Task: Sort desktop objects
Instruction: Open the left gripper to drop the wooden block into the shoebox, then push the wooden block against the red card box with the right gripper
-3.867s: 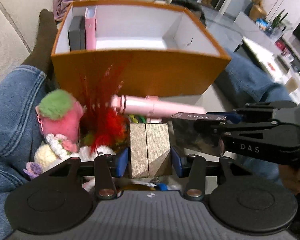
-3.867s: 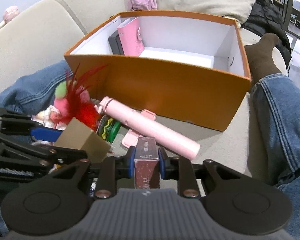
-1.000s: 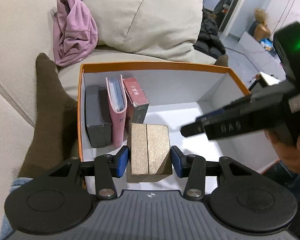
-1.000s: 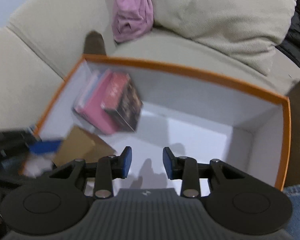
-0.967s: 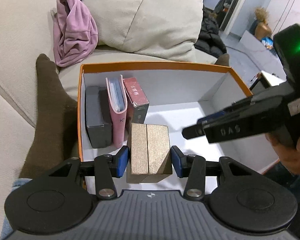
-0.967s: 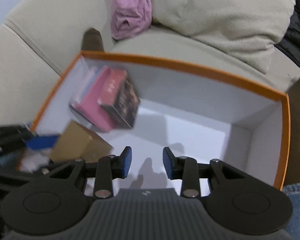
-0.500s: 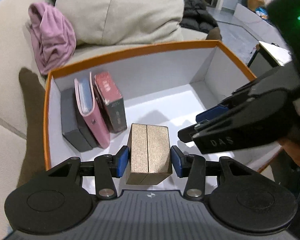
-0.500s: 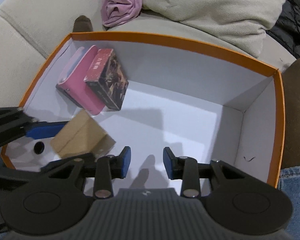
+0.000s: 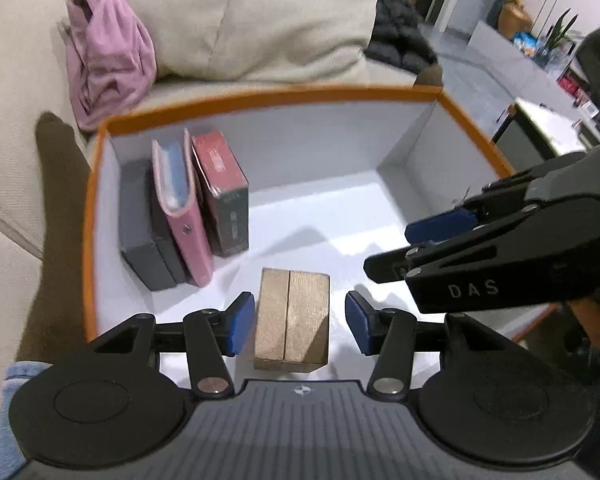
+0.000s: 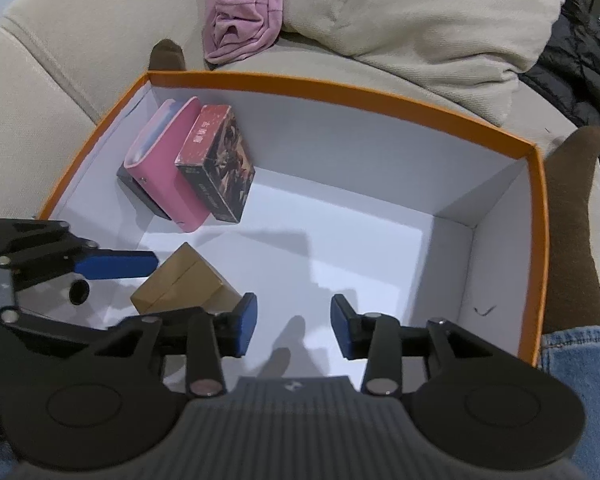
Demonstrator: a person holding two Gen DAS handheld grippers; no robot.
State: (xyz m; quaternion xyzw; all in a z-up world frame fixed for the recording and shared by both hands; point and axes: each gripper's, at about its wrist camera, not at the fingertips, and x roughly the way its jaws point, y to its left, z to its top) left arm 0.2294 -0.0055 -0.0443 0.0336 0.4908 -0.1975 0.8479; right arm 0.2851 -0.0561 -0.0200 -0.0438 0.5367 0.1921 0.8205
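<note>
The left claw (image 9: 300, 316) stands open, its blue pads clear of the brown box (image 9: 290, 318) sitting between them on the white floor of the orange box (image 9: 260, 100). The right claw (image 10: 293, 326) is open too and holds nothing; its arm reads "DAS" in the left view. Against the orange box's left wall stand a dark case (image 9: 140, 224), a pink wallet (image 9: 184, 212) and a red card box (image 9: 222, 194) whose print is too blurred to read.
</note>
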